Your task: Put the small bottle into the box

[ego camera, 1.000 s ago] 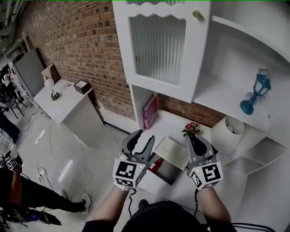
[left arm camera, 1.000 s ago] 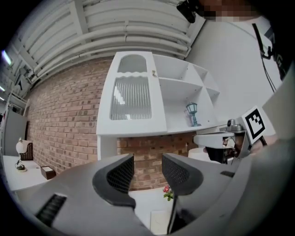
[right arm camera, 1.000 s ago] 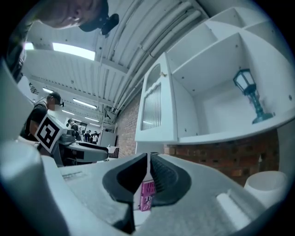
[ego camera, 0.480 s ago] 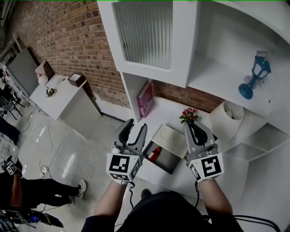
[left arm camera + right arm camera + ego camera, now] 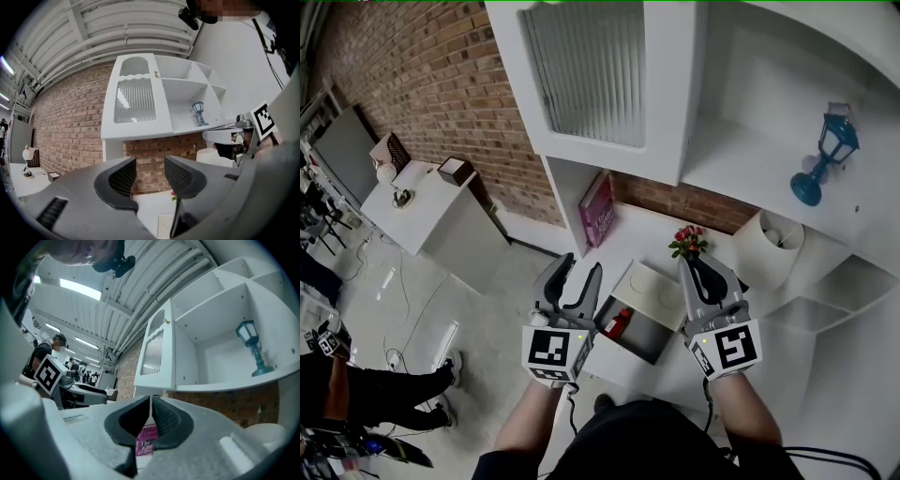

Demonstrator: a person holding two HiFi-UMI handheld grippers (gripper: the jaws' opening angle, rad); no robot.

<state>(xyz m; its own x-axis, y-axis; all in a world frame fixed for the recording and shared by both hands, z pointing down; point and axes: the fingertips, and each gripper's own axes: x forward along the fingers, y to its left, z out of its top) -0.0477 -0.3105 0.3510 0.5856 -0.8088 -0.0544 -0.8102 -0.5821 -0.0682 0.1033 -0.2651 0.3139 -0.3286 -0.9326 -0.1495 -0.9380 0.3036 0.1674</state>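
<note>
The white box (image 5: 611, 364) stands open on the white counter, its lid (image 5: 656, 291) tipped back. A small red bottle (image 5: 619, 322) lies inside the box at its left side. My left gripper (image 5: 569, 281) hovers just left of the box, open, with nothing between its jaws; the left gripper view shows it (image 5: 149, 176) against the brick wall. My right gripper (image 5: 700, 274) is above the box's right edge, shut and empty. In the right gripper view its jaws (image 5: 151, 401) meet in front of a pink book (image 5: 144, 444).
A pink book (image 5: 598, 210) leans in the alcove behind the box. Red flowers (image 5: 687, 241) and a white lampshade (image 5: 767, 253) stand at the back right. A blue lantern (image 5: 821, 155) is on the shelf above. The ribbed-glass cabinet door (image 5: 591, 75) hangs overhead. A person stands lower left.
The head view has drifted, so the cabinet sits lower and more to the left. Both grippers stay beside the box, with their jaws unchanged.
</note>
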